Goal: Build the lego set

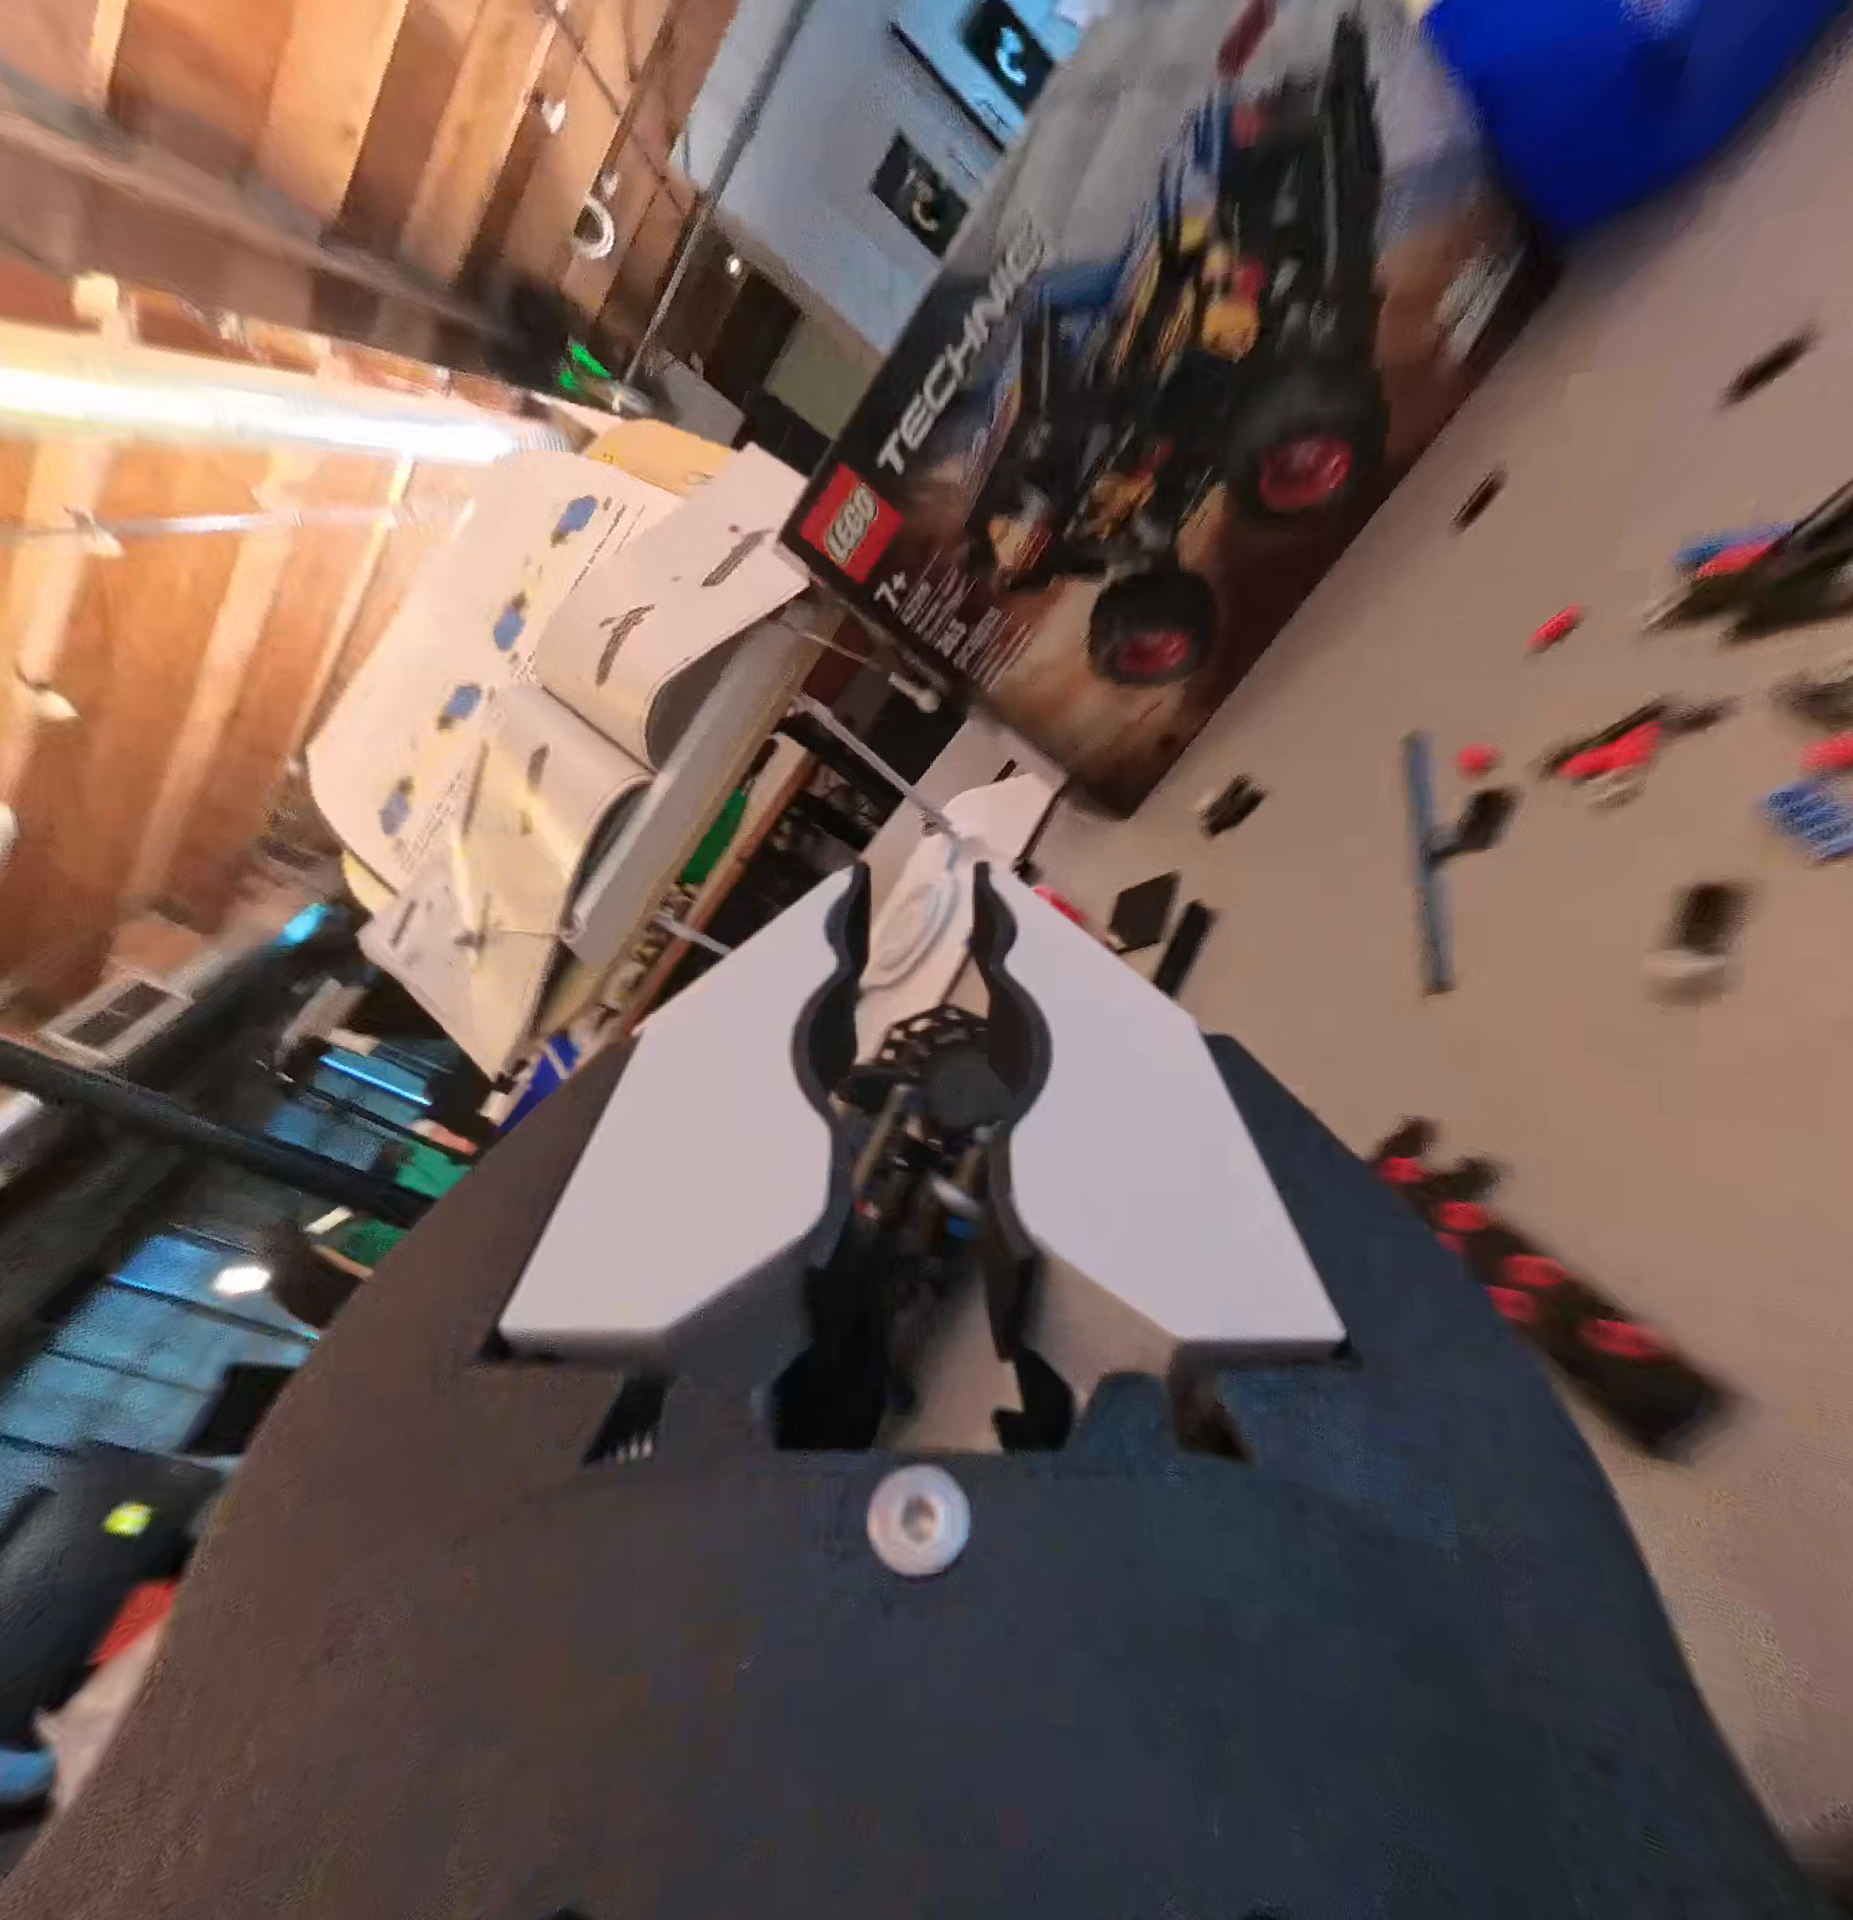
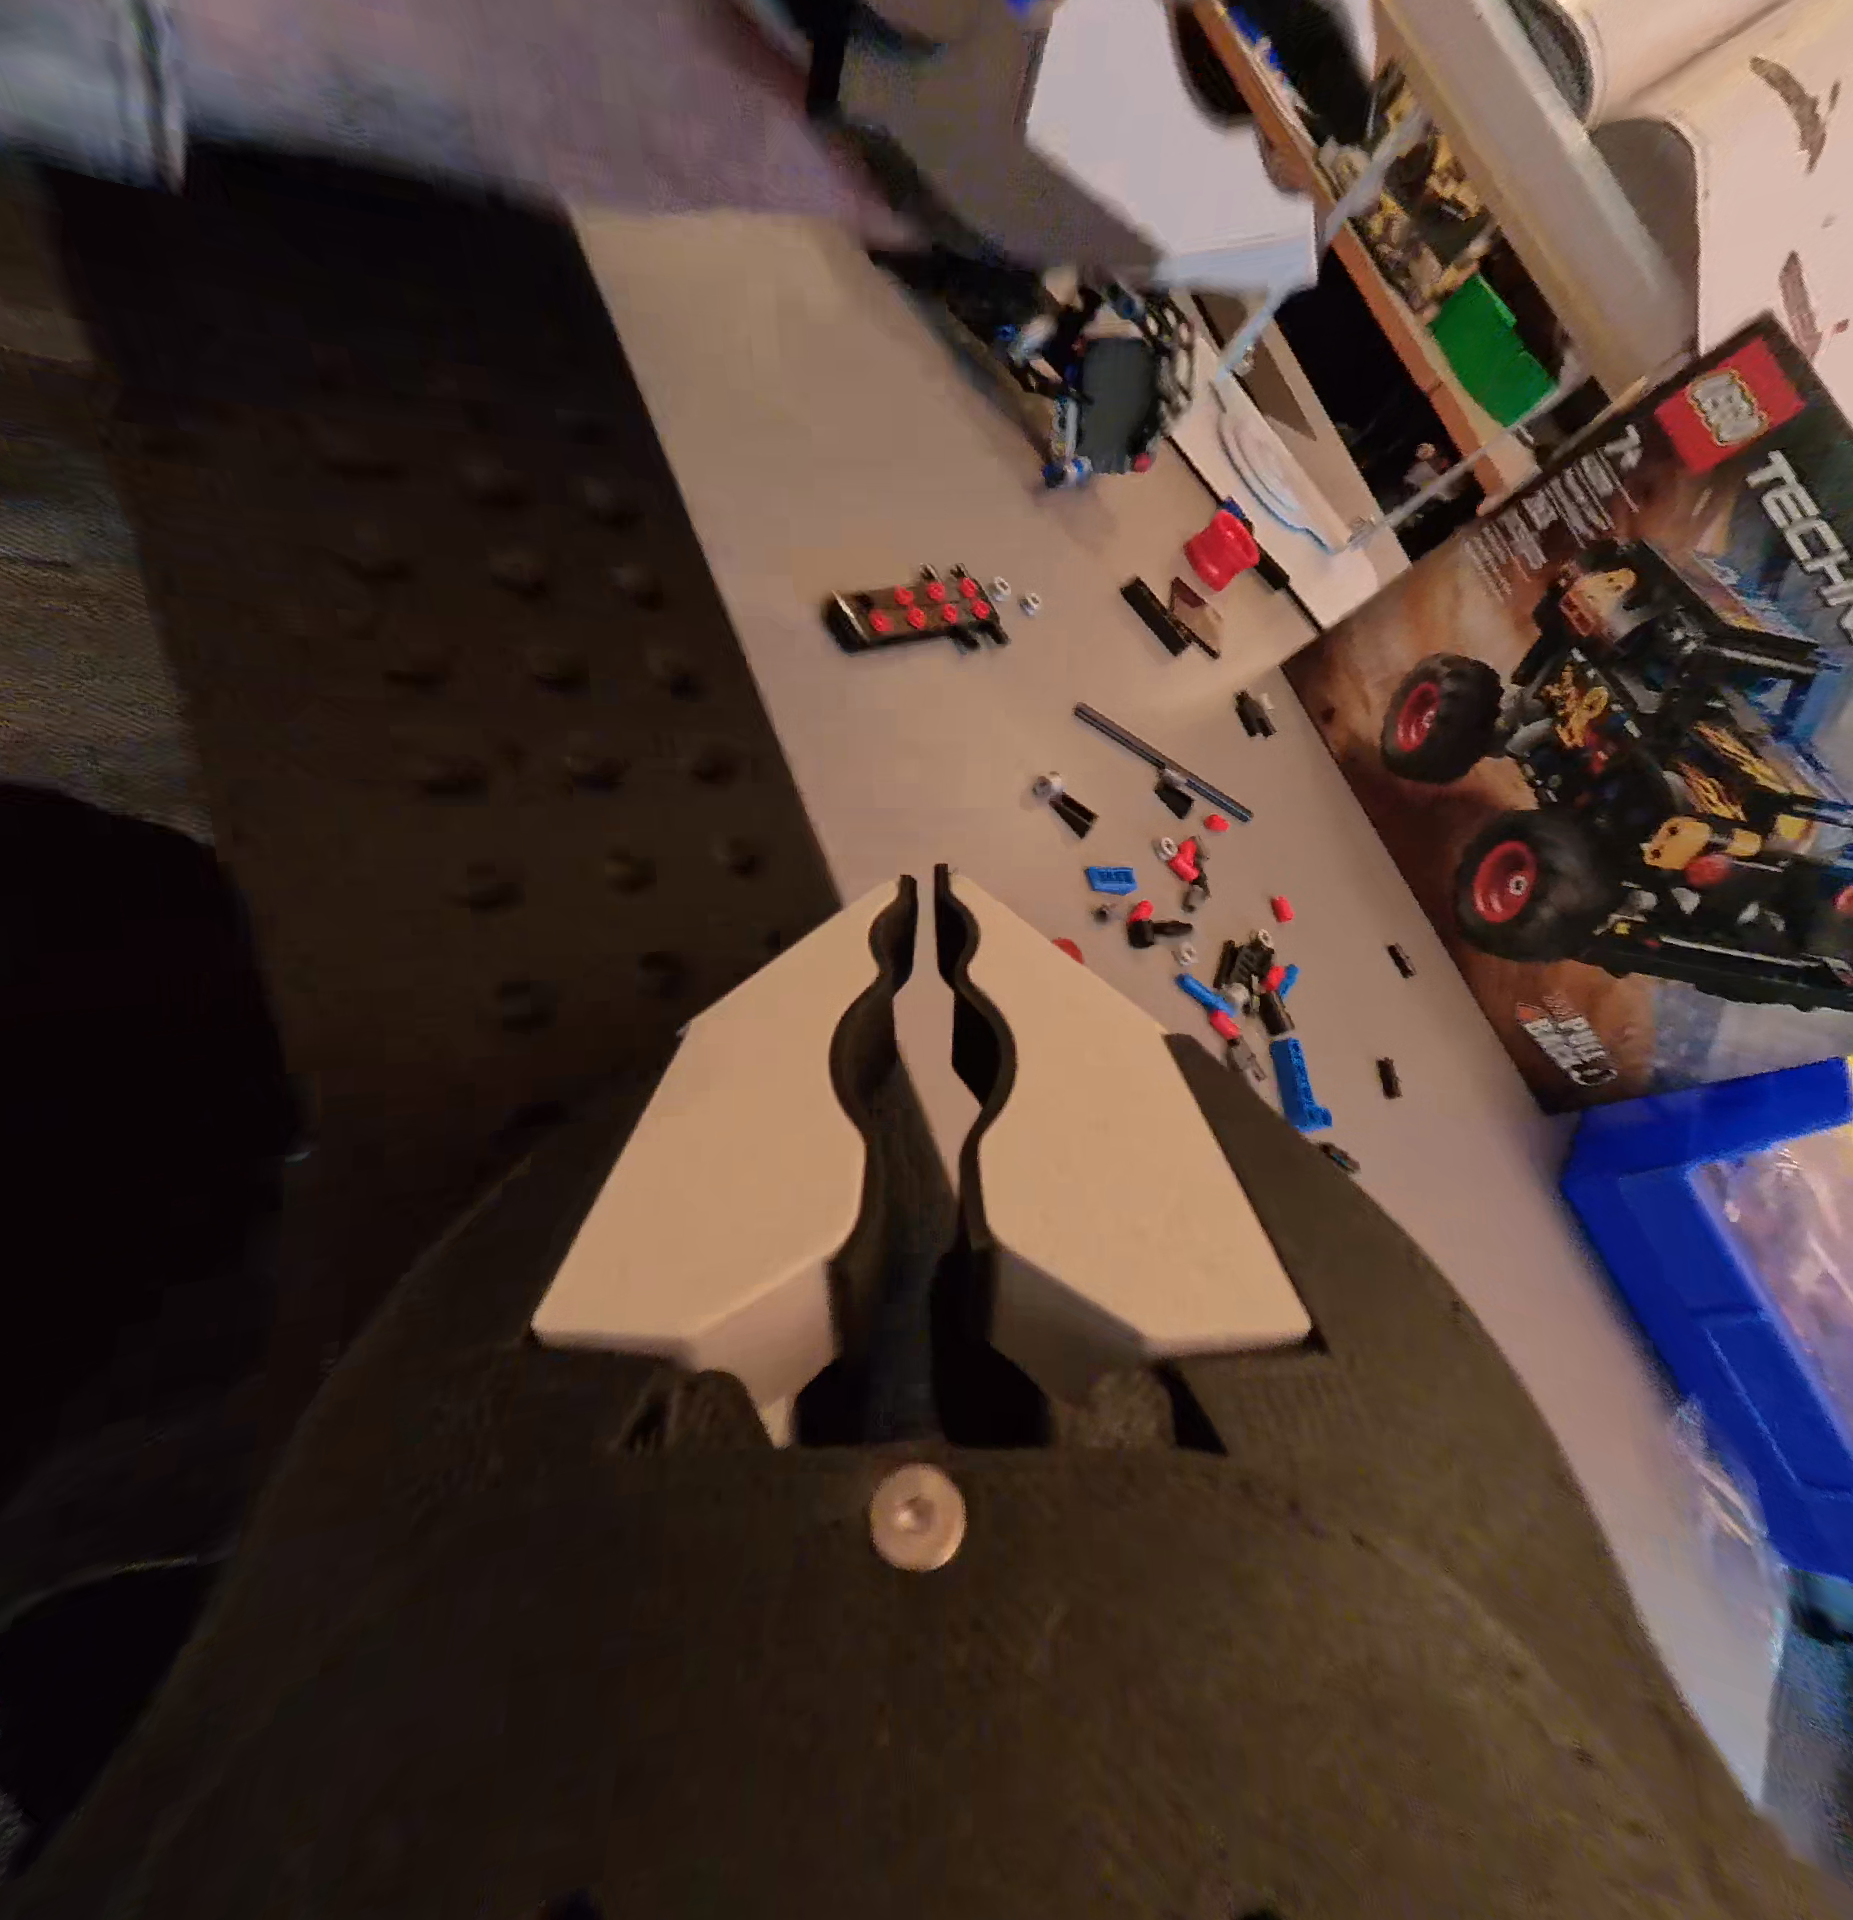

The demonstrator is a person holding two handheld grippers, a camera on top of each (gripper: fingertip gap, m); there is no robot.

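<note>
My left gripper [image 1: 917, 896] is shut on a partly built dark Lego chassis [image 1: 927, 1107], gripped deep between the white fingers and held above the grey table [image 1: 1587, 1049]. In the right wrist view the same chassis [image 2: 1104, 379] hangs under the left gripper's white fingers [image 2: 1161, 156] at the table's far end. My right gripper [image 2: 924, 883] is shut and empty, above the table's near edge. Loose red, blue and black pieces [image 2: 1228, 977] lie just right of it. A black plate with red pins [image 2: 917, 613] and a long blue axle [image 2: 1161, 764] lie farther off.
The Lego set box [image 2: 1628, 779] lies flat on the right of the table, also in the left wrist view [image 1: 1161, 416]. A blue bin [image 2: 1732, 1299] sits beside it. An open instruction booklet [image 1: 589, 675] stands beyond the table. A dark studded mat [image 2: 434, 623] borders the table's left edge.
</note>
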